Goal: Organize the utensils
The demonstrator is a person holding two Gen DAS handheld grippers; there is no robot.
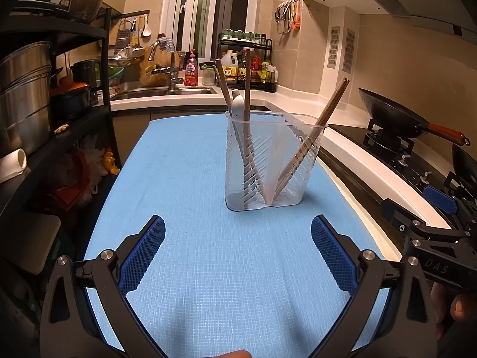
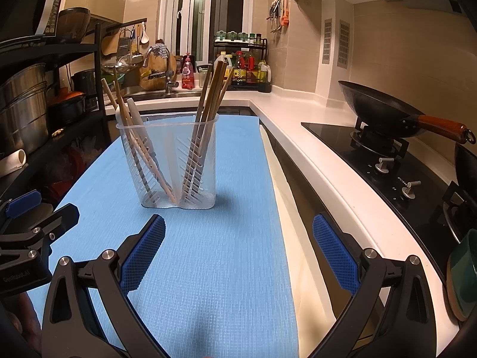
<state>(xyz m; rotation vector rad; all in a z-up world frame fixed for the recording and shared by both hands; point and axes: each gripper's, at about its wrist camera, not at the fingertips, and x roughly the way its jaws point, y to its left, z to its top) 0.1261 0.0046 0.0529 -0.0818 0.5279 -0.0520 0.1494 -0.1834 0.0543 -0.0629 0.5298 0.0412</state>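
A clear slotted plastic utensil holder (image 1: 269, 167) (image 2: 168, 161) stands upright on the blue mat (image 1: 190, 208) (image 2: 226, 238). Its left compartment holds a white spoon (image 1: 238, 104) (image 2: 138, 122) and wooden sticks (image 1: 246, 83). Its right compartment holds a bunch of wooden chopsticks (image 1: 322, 119) (image 2: 208, 101) that lean outward. My left gripper (image 1: 238, 244) is open and empty, low over the mat in front of the holder. My right gripper (image 2: 238, 244) is open and empty too, nearer the mat's right edge. Each gripper shows at the edge of the other's view.
A black wok (image 2: 384, 113) sits on the gas hob (image 2: 387, 161) to the right, past the white counter edge (image 2: 313, 164). A black rack with steel pots (image 1: 23, 89) stands on the left. Sink, tap and bottles (image 1: 190, 68) line the back. A green bowl (image 2: 465, 271) sits at far right.
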